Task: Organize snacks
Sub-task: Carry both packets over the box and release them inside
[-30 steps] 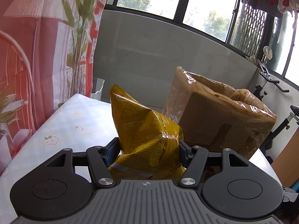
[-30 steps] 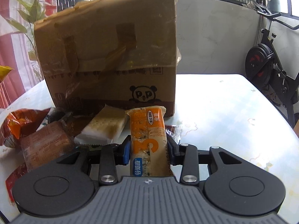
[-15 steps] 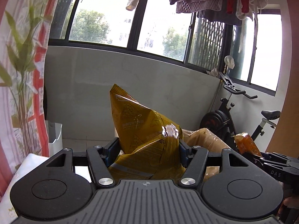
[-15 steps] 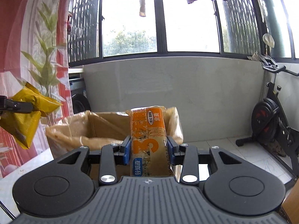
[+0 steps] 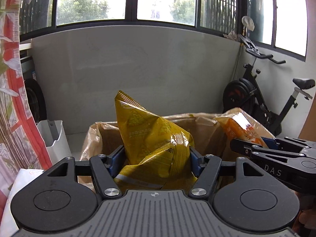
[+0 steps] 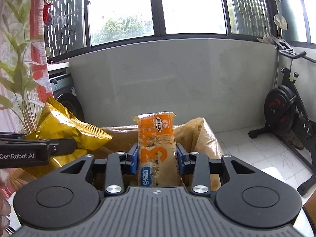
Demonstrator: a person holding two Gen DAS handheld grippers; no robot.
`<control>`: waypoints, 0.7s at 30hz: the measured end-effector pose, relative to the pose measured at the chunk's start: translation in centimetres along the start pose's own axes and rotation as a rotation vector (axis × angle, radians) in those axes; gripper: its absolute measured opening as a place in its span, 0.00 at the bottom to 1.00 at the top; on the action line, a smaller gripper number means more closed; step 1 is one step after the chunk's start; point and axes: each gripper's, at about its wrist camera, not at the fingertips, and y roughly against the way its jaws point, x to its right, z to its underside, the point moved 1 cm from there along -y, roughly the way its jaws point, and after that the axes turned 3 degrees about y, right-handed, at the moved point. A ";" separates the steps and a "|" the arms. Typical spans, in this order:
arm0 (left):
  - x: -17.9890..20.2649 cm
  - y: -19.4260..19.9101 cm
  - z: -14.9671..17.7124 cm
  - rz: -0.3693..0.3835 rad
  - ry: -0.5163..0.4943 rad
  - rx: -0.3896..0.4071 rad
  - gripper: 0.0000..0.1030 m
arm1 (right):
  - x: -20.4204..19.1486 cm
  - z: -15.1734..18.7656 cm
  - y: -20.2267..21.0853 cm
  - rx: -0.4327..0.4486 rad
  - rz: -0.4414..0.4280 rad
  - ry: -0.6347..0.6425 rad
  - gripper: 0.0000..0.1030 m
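My left gripper [image 5: 157, 162] is shut on a crumpled yellow snack bag [image 5: 152, 140] and holds it above the open top of a brown cardboard box [image 5: 98, 136]. My right gripper [image 6: 157, 162] is shut on an orange cereal bar pack [image 6: 156, 146] and holds it upright above the same box [image 6: 199, 136]. The right gripper [image 5: 248, 148] with its orange pack [image 5: 237, 130] shows at the right in the left wrist view. The left gripper [image 6: 59, 146] with the yellow bag [image 6: 65, 128] shows at the left in the right wrist view. The inside of the box is hidden.
A grey wall and dark-framed windows stand behind the box. An exercise bike [image 6: 290, 114] is at the right. A white bin [image 5: 53, 136] and a red floral curtain [image 5: 17, 98] are at the left. A washing machine [image 6: 65, 94] stands at back left.
Both grippers have lifted their snacks from table height to above the box's open top. They have come closer together; each now shows in the other's view.
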 end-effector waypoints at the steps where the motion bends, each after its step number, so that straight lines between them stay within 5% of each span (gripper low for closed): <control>1: -0.1 -0.3 0.2 0.013 0.000 -0.023 0.70 | 0.1 0.3 -0.1 -0.018 -0.007 0.003 0.41; 6: -2.2 0.1 1.0 0.024 0.066 -0.016 0.81 | 1.0 0.8 1.3 0.020 -0.023 -0.033 0.57; 21: -6.8 10.3 1.3 0.111 0.202 0.055 0.82 | 0.6 3.1 9.9 0.174 -0.096 -0.098 0.58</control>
